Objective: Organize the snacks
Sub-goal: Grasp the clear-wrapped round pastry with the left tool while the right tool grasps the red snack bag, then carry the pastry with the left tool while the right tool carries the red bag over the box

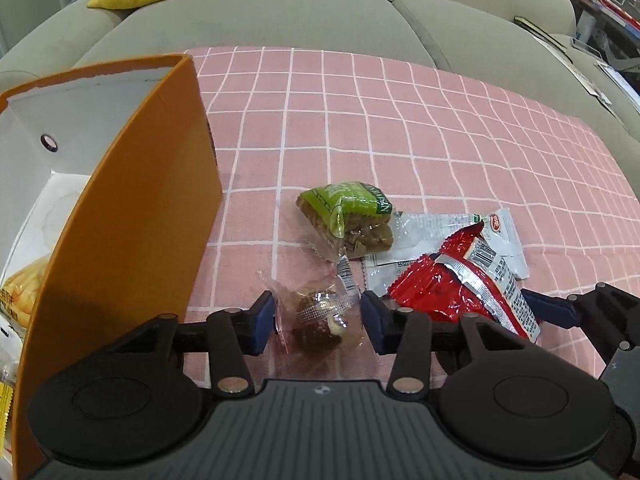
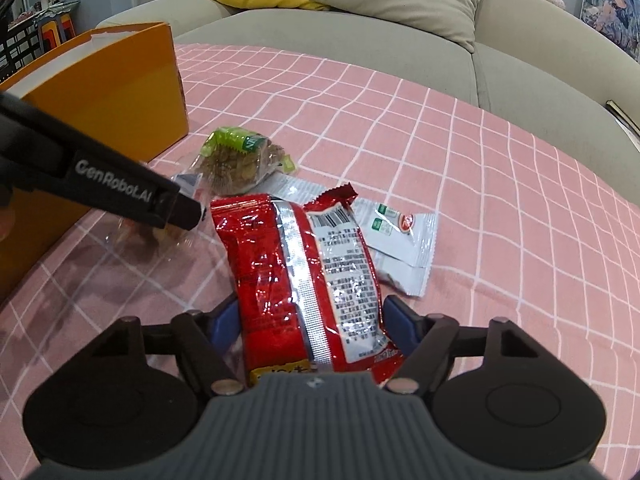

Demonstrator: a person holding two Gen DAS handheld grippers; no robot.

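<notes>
Red snack bag (image 2: 304,280) lies between the right gripper (image 2: 316,320) fingers, blue pads touching both its sides. Left gripper (image 1: 318,316) straddles a clear-wrapped brown sweet (image 1: 316,316), its pads at the wrapper's edges; whether they press it I cannot tell. Just beyond lie a green snack pack (image 1: 348,216) and a white sachet (image 1: 448,240) on the pink checked cloth (image 1: 400,120), beside an orange box (image 1: 120,220) already holding packets
</notes>
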